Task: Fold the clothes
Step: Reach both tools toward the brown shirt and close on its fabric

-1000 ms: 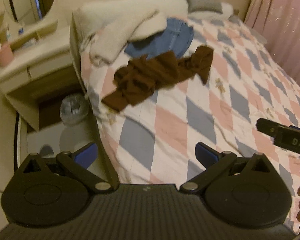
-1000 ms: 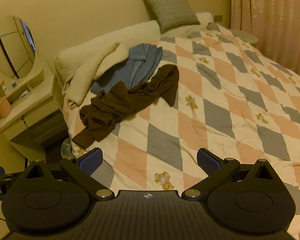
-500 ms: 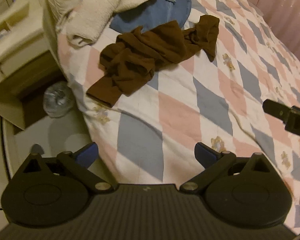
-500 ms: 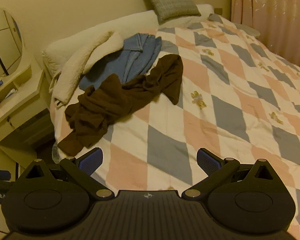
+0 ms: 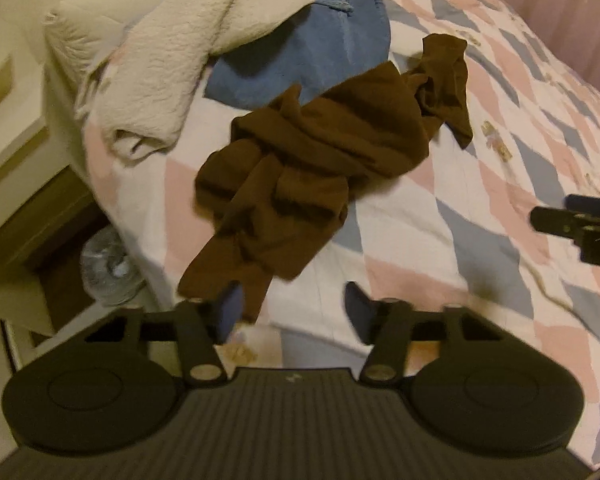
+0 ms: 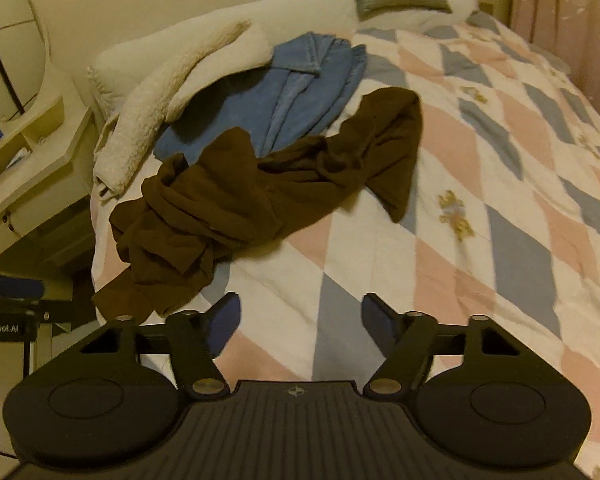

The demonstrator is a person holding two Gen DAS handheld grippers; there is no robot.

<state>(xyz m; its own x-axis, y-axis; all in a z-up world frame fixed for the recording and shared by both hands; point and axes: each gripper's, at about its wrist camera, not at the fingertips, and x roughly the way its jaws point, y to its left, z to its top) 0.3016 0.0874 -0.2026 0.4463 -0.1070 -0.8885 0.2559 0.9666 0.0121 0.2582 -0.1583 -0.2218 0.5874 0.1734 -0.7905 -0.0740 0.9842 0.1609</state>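
Both rigs look identical: matte black plastic left gripper (image 5: 292, 312) and right gripper (image 6: 300, 320), ribbed centre plate, two round side discs, brass-coloured pivot screws, blue rubbery finger pads (image 6: 374, 316), white lettering lower left.

Brown garment (image 5: 320, 168): thin matt cloth; jeans (image 5: 312, 60): denim; blanket (image 5: 172, 60): fuzzy fleece; quilt (image 6: 480, 208): smooth cotton-like; gripper bodies: matt blk plastic

Brown garment (image 5: 312, 168), crumpled and twisted lengthwise, lies near the bed's left edge, one end draping over it. Beyond it, blue denim garment (image 6: 284, 100), loosely bunched, partly beneath a cream fleece garment (image 6: 172, 92) farther left.
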